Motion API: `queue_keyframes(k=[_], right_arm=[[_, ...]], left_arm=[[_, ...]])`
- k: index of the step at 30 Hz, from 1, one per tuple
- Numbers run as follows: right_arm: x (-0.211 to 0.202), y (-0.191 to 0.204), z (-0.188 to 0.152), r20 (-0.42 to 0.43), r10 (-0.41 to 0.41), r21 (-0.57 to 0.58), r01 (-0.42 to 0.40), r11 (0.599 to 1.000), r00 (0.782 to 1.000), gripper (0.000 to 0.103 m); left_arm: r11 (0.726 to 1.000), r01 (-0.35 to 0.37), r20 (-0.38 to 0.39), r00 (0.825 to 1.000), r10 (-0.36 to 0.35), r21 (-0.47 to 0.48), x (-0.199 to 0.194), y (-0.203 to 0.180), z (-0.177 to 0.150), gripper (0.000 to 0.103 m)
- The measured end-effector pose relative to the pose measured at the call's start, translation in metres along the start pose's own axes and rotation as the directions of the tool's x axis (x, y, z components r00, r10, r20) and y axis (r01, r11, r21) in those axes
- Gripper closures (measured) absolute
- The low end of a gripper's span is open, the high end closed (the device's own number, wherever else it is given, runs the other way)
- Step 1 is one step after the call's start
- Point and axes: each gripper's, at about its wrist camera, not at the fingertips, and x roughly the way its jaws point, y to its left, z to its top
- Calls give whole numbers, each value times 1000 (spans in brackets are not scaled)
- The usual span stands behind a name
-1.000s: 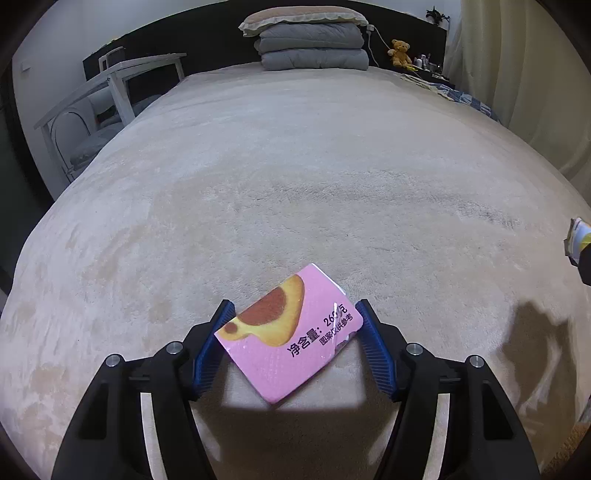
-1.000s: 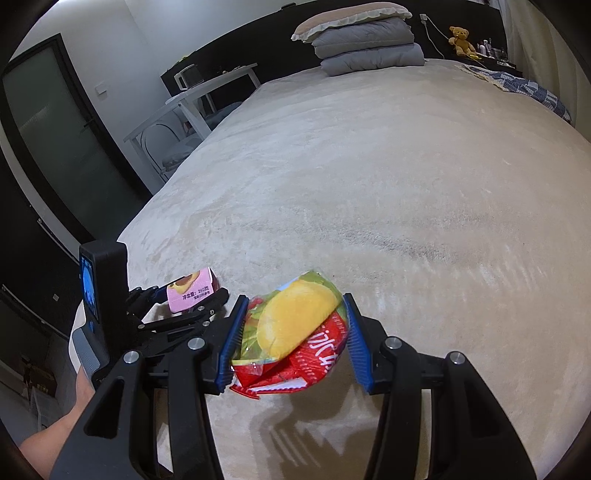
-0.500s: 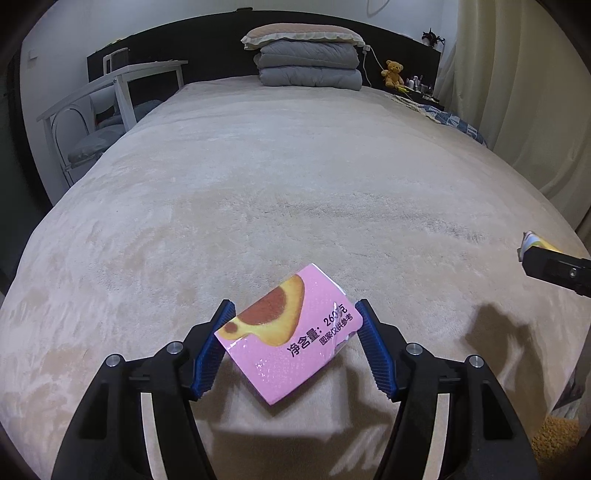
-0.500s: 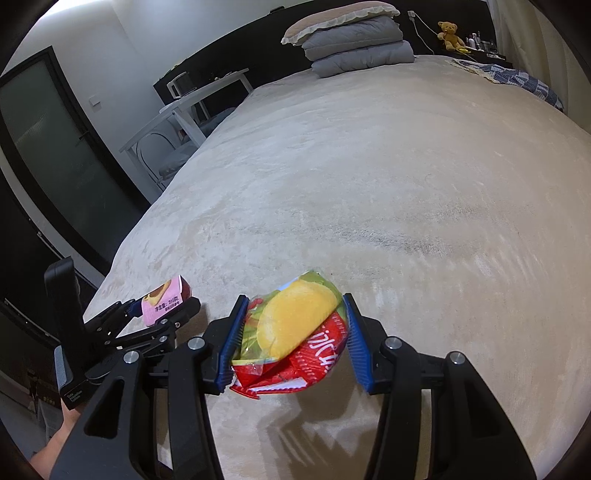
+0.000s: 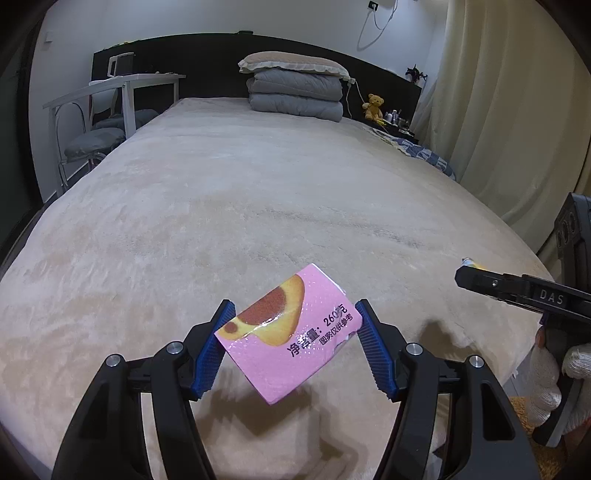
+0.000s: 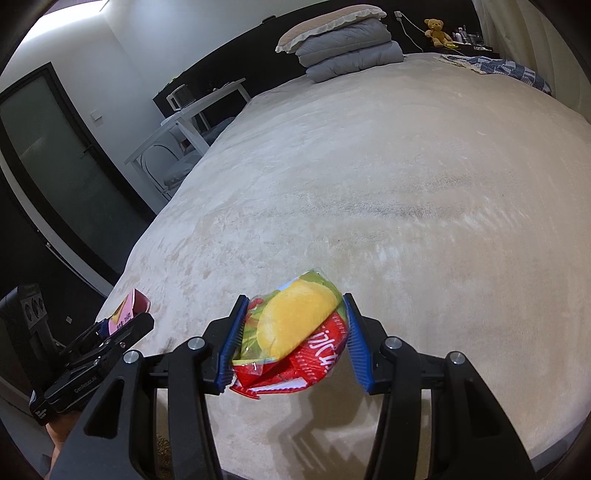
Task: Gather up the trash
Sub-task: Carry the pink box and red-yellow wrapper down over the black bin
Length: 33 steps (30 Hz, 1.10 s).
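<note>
Both tongs level above bed (image 5: 258, 206), gripping wrappers.

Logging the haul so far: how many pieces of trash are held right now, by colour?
Pink package: 1, in the left hand-held gripper
Red, yellow and green snack bag: 1, in the right hand-held gripper
Total: 2

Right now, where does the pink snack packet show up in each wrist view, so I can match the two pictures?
Left wrist view: the pink snack packet sits low and central, clamped in the left gripper.
Right wrist view: the same packet shows small at the lower left edge, at the tip of the left gripper.
Shared landmark: the teddy bear by the headboard.
</note>
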Motion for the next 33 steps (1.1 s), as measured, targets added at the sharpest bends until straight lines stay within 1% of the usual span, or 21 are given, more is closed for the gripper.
queue_keyframes(k=[7, 12, 19, 29, 33], right_arm=[[-14, 10, -34, 1, 20, 12, -20, 1000, 1000, 52], [-24, 14, -58, 0, 19, 22, -19, 1000, 1000, 52], [-36, 17, -86, 0, 34, 44, -34, 998, 999, 52], [-45, 29, -120, -20, 56, 25, -55, 998, 998, 52], [-49, 31, -130, -26, 62, 27, -62, 998, 998, 52]], left_arm=[[999, 35, 29, 999, -35, -15, -32, -7, -27, 39], [999, 43, 37, 998, -42, -30, -50, -8, -47, 39], [998, 50, 26, 998, -49, -44, -66, -9, -71, 39], [997, 64, 17, 998, -63, -53, -87, -14, -103, 39], [996, 64, -9, 998, -65, -67, -91, -12, -116, 39]])
